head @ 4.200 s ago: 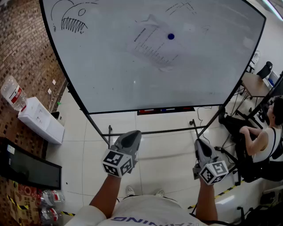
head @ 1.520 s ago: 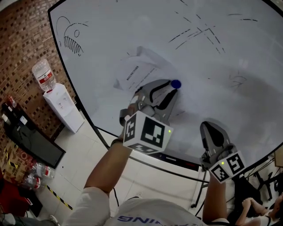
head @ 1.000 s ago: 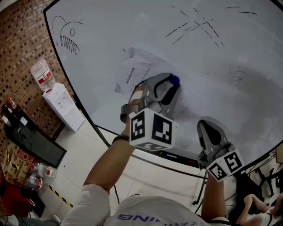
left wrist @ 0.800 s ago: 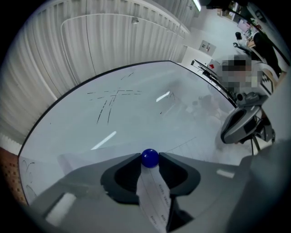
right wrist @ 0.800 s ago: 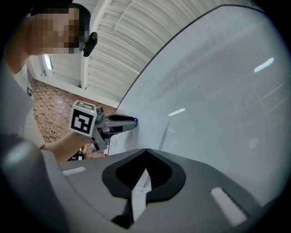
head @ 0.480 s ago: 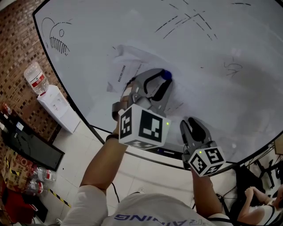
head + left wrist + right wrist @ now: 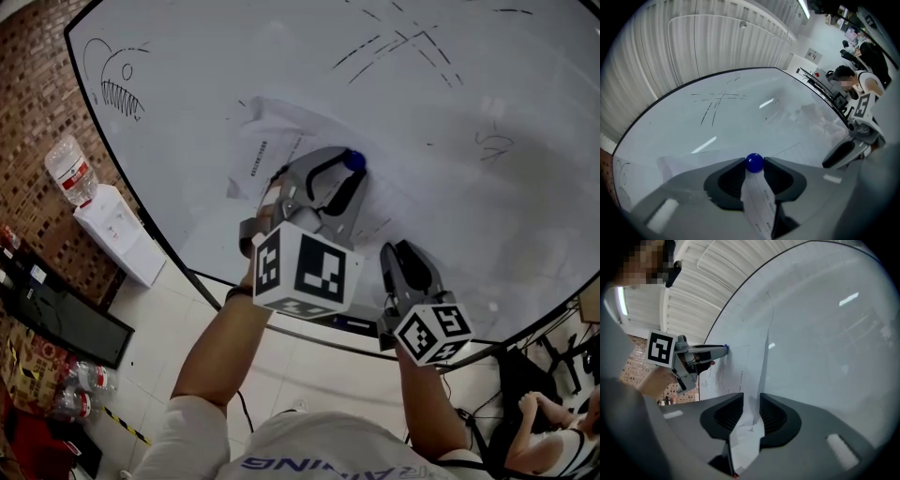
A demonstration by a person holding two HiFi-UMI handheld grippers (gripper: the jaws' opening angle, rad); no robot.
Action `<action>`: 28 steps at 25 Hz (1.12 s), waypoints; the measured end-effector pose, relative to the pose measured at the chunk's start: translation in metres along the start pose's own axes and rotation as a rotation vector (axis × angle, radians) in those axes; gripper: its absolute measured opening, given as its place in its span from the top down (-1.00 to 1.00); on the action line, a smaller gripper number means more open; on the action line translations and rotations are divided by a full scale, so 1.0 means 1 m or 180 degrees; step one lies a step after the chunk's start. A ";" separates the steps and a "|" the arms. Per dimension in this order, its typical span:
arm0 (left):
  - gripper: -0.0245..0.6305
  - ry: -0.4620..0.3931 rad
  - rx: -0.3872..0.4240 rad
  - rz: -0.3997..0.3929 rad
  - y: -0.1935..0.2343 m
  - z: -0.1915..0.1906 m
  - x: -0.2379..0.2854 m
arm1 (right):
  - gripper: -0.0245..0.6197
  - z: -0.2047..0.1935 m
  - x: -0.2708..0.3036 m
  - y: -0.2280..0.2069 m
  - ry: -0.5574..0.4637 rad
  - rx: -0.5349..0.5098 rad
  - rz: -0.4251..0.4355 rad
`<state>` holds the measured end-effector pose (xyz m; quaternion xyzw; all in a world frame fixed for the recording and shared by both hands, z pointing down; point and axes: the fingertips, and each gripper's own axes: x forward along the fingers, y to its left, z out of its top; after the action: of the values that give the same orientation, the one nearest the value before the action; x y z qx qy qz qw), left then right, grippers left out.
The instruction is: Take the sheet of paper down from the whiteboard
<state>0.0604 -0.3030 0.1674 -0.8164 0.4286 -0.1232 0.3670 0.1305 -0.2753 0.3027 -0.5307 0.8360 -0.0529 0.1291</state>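
Keeps the left gripper [image 7: 345,176] at the same place on the whiteboard [image 7: 487,84] as one second ago, with its jaws a little narrower than then and clamped on the blue magnet [image 7: 754,162] from both sides. Holds the right gripper [image 7: 406,253] more to the left than one second ago, near the left one, at the bottom of the sheet of paper [image 7: 272,141]. Has just been opening the right jaws: stand apart now, with the lower edge of the sheet between them, not pressed. Leaves the sheet up on the board, pinned under the magnet, wrinkled near the top and loose at the bottom; runs also between the left jaws, behind the magnet.

Counts one sheet, one magnet, one whiteboard, two grippers. Counts also one fish drawing [image 7: 112,80] at the upper left of the board, one water dispenser [image 7: 117,234] by the brick wall [image 7: 37,94] with one bottle [image 7: 66,173] on top, and one seated person [image 7: 553,441] at the lower right.
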 end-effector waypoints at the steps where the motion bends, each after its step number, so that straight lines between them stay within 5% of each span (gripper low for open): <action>1: 0.52 -0.0007 -0.0011 -0.0004 0.000 0.000 0.000 | 0.63 0.000 0.000 -0.001 0.0003 -0.0023 -0.0023; 7: 0.52 -0.0024 -0.0031 -0.0003 0.000 -0.001 -0.001 | 0.90 0.000 -0.003 -0.001 0.0066 -0.0195 0.0036; 12: 0.51 -0.0053 -0.0176 -0.0053 -0.001 -0.005 -0.005 | 0.90 0.006 -0.013 0.001 0.0070 -0.0360 0.0124; 20: 0.52 -0.0141 -0.0706 -0.0155 -0.008 -0.019 -0.032 | 0.90 0.022 -0.040 -0.010 0.0164 -0.0660 0.0239; 28: 0.52 -0.0007 -0.1607 -0.0149 -0.048 -0.083 -0.077 | 0.90 0.011 -0.091 -0.039 0.0352 -0.0711 0.0193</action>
<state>0.0005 -0.2651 0.2682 -0.8920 0.4263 -0.0198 0.1490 0.2045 -0.2094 0.3154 -0.5125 0.8582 0.0153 0.0245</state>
